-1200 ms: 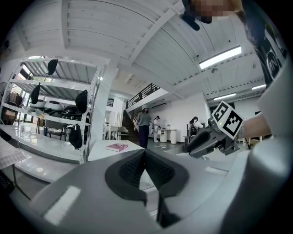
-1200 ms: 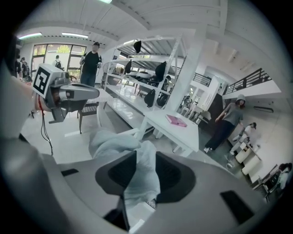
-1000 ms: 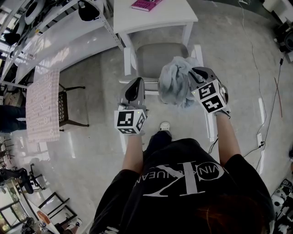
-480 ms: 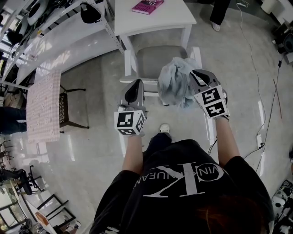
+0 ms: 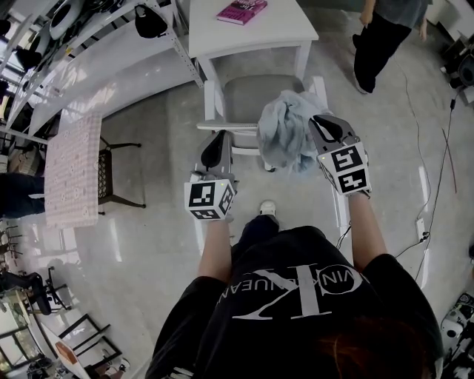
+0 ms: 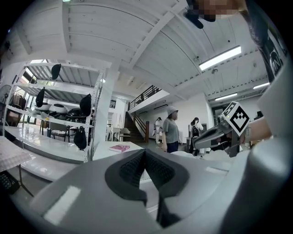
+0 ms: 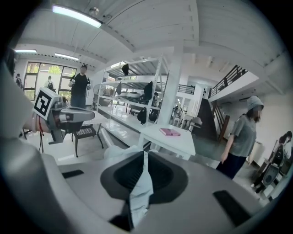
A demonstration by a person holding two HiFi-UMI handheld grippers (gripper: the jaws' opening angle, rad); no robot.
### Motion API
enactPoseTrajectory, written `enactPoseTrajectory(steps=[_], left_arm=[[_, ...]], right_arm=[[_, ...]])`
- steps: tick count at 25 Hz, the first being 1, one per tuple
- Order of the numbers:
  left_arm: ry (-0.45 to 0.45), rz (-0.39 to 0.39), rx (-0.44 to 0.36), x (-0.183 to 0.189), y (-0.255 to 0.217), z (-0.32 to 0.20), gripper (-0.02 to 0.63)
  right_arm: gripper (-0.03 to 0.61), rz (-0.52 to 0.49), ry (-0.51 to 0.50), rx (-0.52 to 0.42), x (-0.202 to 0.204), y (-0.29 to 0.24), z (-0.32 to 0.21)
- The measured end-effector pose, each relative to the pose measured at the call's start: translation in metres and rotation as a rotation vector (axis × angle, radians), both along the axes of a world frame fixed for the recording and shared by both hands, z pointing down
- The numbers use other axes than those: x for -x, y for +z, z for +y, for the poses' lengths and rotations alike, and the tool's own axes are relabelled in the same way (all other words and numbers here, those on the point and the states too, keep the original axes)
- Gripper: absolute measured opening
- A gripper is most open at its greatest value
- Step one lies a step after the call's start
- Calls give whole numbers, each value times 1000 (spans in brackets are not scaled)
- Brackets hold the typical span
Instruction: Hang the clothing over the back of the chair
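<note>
A crumpled light blue-grey garment (image 5: 284,132) hangs in the air over the near right side of the white chair (image 5: 255,96) with a grey seat. My right gripper (image 5: 317,124) is shut on it; its jaws have just been closing, and a fold of the cloth (image 7: 138,185) runs between the pads. My left gripper (image 5: 218,141) is shut with nothing in it, its pads (image 6: 132,169) meeting, and it hovers by the chair's back rail, left of the garment. The right gripper (image 6: 229,129) also shows in the left gripper view, and the left gripper (image 7: 59,116) in the right gripper view.
A white table (image 5: 285,29) with a pink book (image 5: 241,9) stands just beyond the chair. A person (image 5: 385,37) walks at the top right. Shelving (image 5: 89,52) runs along the left, with a black chair under a patterned cloth (image 5: 70,174) near it. Cables (image 5: 418,148) lie on the floor.
My right gripper has lifted slightly and rolled, carrying the garment with it. The left gripper has edged toward the chair back. A person has walked into view at the top right.
</note>
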State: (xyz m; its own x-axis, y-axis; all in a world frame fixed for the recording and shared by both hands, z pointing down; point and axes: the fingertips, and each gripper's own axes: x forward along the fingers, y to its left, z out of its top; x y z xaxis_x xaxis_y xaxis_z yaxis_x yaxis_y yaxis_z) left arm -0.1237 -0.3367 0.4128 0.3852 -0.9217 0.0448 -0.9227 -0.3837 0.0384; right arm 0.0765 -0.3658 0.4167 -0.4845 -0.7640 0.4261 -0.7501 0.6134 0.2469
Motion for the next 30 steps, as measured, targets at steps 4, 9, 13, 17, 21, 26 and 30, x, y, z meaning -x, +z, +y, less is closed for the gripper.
enactPoseTrajectory(steps=[4,9,13,17,21,26,30], left_arm=[[-4,2,-1,-1,-1,8,11],[-15,3,-9,1,-4,18,11],[-21,2,-11,3,-5,27,11],[-18,2,-13,0,-5,34,11],[-16,-2,-13,-3,-6,44,11],[-13,4,-15,-6,-6,50,11],[-7,7,-12,-7,-6,55,11]], right_arm=[[38,-12,2,-9,-2,-2,9],[38,-50,2,-19,-4,-6,20],[37,-69,-2,-26,-3,-9,29],[37,-84,-8,-28,-5,-9,38],[37,-89,-8,-31,-8,-10,48],[37,-104,2,-36,-15,-10,55],[37,-125,10,-45,-18,-13,61]])
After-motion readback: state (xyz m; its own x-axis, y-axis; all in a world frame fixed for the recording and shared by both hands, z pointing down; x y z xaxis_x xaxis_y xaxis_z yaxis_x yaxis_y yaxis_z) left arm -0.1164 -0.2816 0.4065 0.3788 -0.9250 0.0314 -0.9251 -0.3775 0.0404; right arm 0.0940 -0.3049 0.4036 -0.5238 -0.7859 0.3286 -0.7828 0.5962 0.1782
